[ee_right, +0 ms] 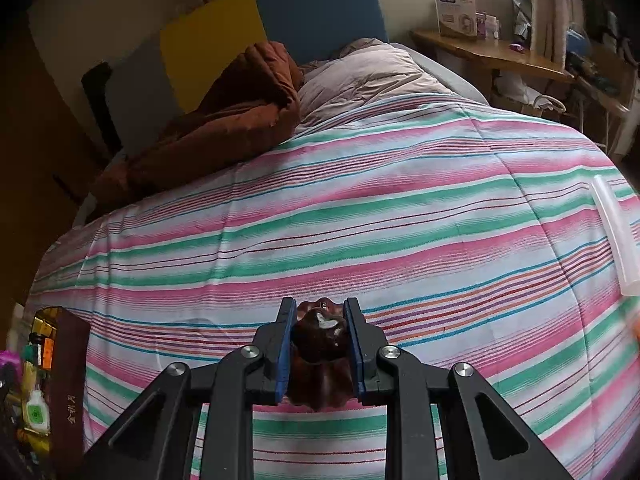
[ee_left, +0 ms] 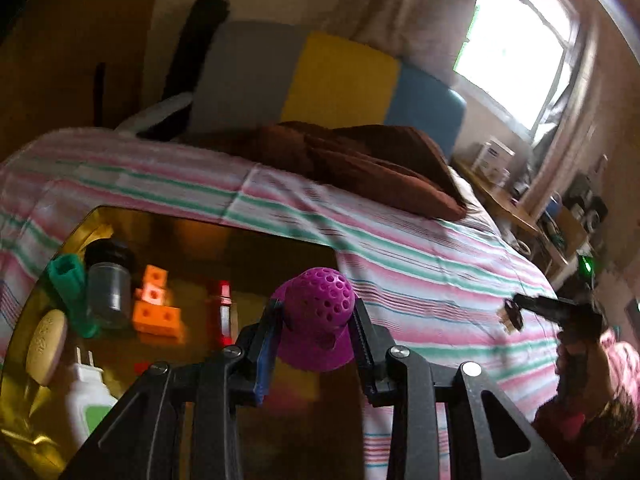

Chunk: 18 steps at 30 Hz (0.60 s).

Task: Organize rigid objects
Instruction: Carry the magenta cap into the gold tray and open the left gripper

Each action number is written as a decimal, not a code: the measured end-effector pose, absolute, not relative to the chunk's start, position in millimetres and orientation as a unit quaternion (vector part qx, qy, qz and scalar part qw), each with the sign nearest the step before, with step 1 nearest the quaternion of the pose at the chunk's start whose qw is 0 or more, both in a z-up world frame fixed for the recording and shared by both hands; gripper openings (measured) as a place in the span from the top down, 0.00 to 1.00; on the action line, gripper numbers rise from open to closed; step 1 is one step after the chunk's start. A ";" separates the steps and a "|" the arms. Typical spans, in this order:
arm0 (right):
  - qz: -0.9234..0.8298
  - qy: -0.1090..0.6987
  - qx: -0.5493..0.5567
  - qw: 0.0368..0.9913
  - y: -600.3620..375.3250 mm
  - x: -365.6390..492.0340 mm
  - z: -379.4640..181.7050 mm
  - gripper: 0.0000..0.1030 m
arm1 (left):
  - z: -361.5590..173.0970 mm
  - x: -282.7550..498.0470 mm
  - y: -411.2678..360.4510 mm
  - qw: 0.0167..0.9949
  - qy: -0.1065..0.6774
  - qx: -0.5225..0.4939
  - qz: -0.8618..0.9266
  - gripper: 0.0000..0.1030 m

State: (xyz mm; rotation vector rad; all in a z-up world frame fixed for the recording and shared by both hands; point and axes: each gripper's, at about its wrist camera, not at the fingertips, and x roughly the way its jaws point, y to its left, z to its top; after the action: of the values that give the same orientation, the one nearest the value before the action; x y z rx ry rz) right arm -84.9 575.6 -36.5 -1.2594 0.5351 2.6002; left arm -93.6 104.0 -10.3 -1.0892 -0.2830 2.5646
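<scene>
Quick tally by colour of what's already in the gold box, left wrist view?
Orange: 1, block piece
Green: 1, tube
Red: 1, small bottle
Clear with black cap: 1, jar
Beige: 1, disc
White: 1, plug
Total: 6

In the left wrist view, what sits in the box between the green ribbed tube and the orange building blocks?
A clear plastic jar with a black lid lies between the green ribbed tube and the orange blocks, inside the gold-lined box; this shows only in the left wrist view.

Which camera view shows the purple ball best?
The left wrist view: the purple ball sits large and central, clamped in the left gripper. The right wrist view shows only a blurred purple speck at its left edge.
</scene>
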 end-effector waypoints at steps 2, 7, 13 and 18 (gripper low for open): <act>0.880 0.181 -0.427 0.105 576.0 -85.1 -37.5 0.77 | -14.4 -106.1 93.3 0.152 -0.106 -0.396 0.899 0.68; 0.878 0.180 -0.431 0.109 577.7 -85.9 -39.8 0.77 | -27.8 -120.4 96.8 0.162 -0.104 -0.413 0.890 0.68; 0.876 0.179 -0.433 0.113 579.0 -86.5 -41.9 0.77 | -51.6 -142.2 118.9 0.164 -0.109 -0.457 0.867 0.67; 0.877 0.177 -0.432 0.113 579.1 -86.8 -41.0 0.77 | -55.4 -158.9 130.8 0.150 -0.086 -0.474 0.863 0.67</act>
State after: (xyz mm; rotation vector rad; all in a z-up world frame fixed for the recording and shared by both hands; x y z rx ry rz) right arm -86.8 579.1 -41.0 -1.2676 0.5206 2.5729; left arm -158.9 130.8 -55.4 -1.3620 -0.2478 2.4811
